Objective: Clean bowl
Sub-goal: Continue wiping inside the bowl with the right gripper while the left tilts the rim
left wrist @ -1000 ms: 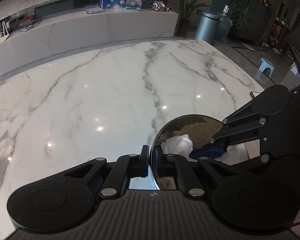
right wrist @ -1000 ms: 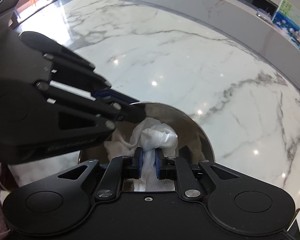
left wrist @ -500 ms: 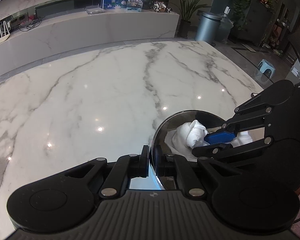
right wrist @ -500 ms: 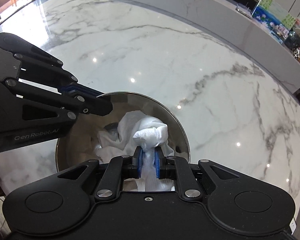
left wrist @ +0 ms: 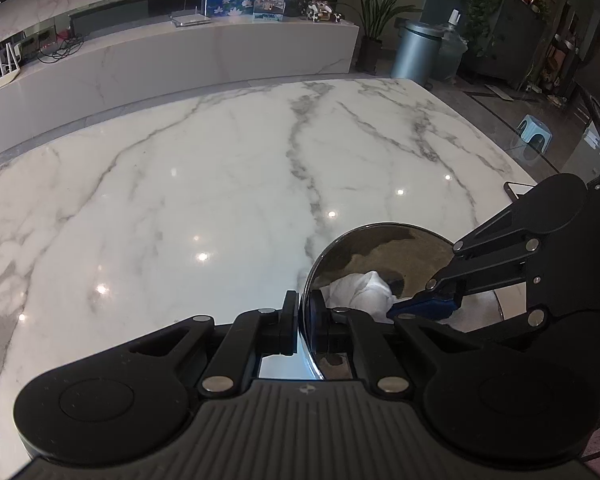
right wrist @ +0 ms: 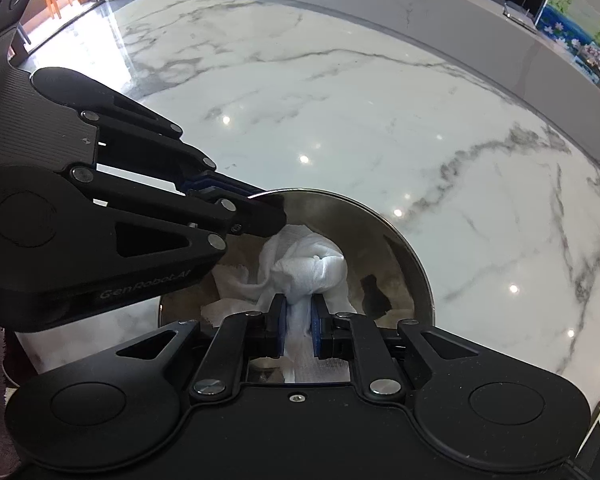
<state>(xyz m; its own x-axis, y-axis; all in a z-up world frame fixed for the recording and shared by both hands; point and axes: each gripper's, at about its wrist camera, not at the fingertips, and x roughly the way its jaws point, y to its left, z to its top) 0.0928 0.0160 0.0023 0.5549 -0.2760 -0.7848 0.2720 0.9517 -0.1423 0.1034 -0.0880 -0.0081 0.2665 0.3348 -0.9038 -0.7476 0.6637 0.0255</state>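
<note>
A: Where the marble table (left wrist: pixel 204 184) runs toward its near edge, what stands there?

B: A steel bowl (right wrist: pixel 396 264), sitting on the tabletop close to that edge. In the left wrist view the same bowl (left wrist: pixel 384 248) shows its shiny inside, with brown reflections across it.

A: And the left gripper (left wrist: pixel 303 320), how does it stand?

B: Clenched on the bowl's rim. One finger is outside the wall and the other inside, and the thin metal edge passes between them. From the right wrist view the left gripper (right wrist: pixel 256 206) reaches in from the left and meets the rim at the bowl's far-left side.

A: The right gripper (right wrist: pixel 298 328)?

B: Closed tight on a white cloth (right wrist: pixel 304 268). The cloth is pinched between the blue pads (right wrist: pixel 316 330), and it bunches into a rounded wad just ahead of the fingertips.

A: Where is that wad?

B: Inside the bowl, against the inner wall on the side nearest the left gripper. Looser folds of cloth spread to the left, partly under the left gripper's body.

A: Does the left camera see it too?

B: Yes. The white cloth (left wrist: pixel 360 290) lies low in the bowl, and the right gripper (left wrist: pixel 424 307) comes in from the right with its blue tip beside it.
</note>
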